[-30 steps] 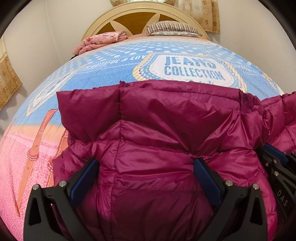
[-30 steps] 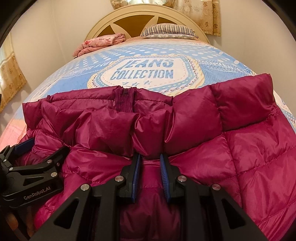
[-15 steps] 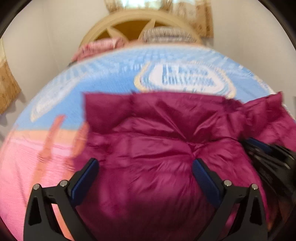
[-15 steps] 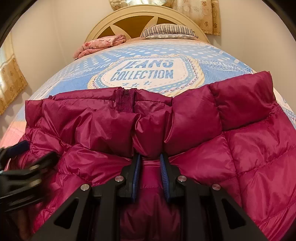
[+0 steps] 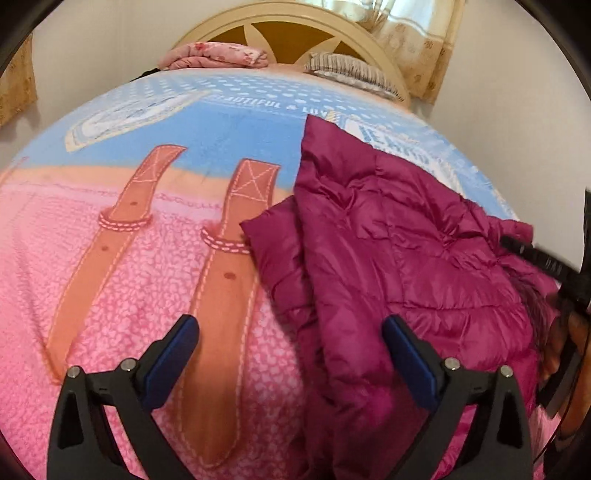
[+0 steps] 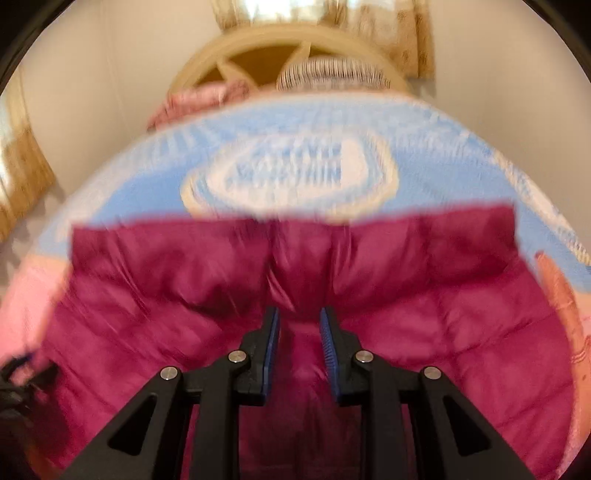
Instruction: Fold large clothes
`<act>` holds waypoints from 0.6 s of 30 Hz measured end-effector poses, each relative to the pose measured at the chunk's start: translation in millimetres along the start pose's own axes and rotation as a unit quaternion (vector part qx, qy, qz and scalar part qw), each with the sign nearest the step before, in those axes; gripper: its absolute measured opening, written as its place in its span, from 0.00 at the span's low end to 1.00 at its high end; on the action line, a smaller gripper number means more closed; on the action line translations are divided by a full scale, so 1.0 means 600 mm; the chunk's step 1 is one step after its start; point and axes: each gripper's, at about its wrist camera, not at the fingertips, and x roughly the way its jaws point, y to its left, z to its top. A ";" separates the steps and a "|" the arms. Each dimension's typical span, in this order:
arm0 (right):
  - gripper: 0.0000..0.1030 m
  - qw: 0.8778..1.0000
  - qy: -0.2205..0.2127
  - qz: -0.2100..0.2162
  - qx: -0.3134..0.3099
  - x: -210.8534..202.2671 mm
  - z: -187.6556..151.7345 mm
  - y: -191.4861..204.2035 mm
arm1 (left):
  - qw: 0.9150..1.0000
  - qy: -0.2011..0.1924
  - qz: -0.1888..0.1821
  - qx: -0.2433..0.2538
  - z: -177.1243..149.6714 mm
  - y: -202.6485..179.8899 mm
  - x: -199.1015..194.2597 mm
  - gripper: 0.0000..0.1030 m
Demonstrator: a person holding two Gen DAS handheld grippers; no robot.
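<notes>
The right gripper (image 6: pixel 298 325) had its blue pads (image 6: pixel 272 350) pinched in close on a ridge of the magenta puffer jacket (image 6: pixel 424 295), fabric bunched up right between them, so it looked like a proper grip on the coat. That whole view was smeared with motion blur though, so fine detail was hard to make out. Over on the other side, the left gripper (image 5: pixel 291 332) had its jaws spread wide with nothing in them. Its left pad (image 5: pixel 173 350) hung over bare pink blanket and its right pad (image 5: pixel 410 350) sat over the jacket's (image 5: pixel 406 251) near left edge; couldn't tell if it actually touched the fabric.

The jacket itself was lying on the bed's blanket (image 5: pixel 110 288), toward the foot end and off to the right as the left camera saw it, rumpled, with one flap folded over on top and a corner poking toward the headboard (image 5: pixel 291 33). The blanket had a pink fuzzy half with two printed brown straps and a blue half with a badge print. Up by the headboard edge there was a folded pink floral quilt (image 5: pixel 218 55) and a striped pillow (image 5: pixel 351 70). Curtains (image 5: pixel 424 44) hung behind the headboard.
</notes>
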 end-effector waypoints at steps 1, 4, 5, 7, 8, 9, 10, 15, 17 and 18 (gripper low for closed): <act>0.23 1.000 0.001 0.009 -0.003 0.000 0.011 0.007 | 1.000 -0.001 -0.003 0.002 -0.002 0.005 0.000 0.99; 0.23 0.999 0.027 0.019 -0.025 0.031 0.027 0.032 | 1.000 -0.003 -0.011 -0.002 -0.006 0.023 0.000 0.98; 0.23 0.999 0.033 0.015 -0.031 0.041 0.028 0.037 | 1.000 -0.001 -0.017 -0.003 -0.005 0.026 -0.001 0.97; 0.23 0.996 0.074 -0.002 -0.045 0.096 0.024 0.045 | 1.000 0.000 -0.021 0.003 -0.008 0.022 -0.005 0.96; 0.23 0.994 0.100 -0.007 -0.044 0.125 0.017 0.044 | 1.000 0.003 -0.030 0.005 -0.008 0.023 -0.005 0.96; 0.23 0.994 0.105 -0.003 -0.042 0.140 0.012 0.043 | 0.999 0.011 -0.042 0.005 -0.005 0.015 0.001 0.95; 0.23 0.995 0.090 -0.002 -0.045 0.143 0.013 0.044 | 0.998 0.028 -0.063 0.005 -0.005 0.014 0.010 0.95; 0.24 0.995 0.081 -0.013 -0.060 0.144 0.012 0.048 | 0.996 0.036 -0.078 0.029 0.001 -0.009 0.018 0.91; 0.24 0.995 0.088 -0.002 -0.050 0.133 0.017 0.042 | 0.996 0.039 -0.077 0.035 0.000 -0.016 0.015 0.80; 0.24 0.995 0.087 -0.001 -0.045 0.112 0.021 0.038 | 0.995 0.040 -0.083 0.036 -0.001 -0.015 0.010 0.76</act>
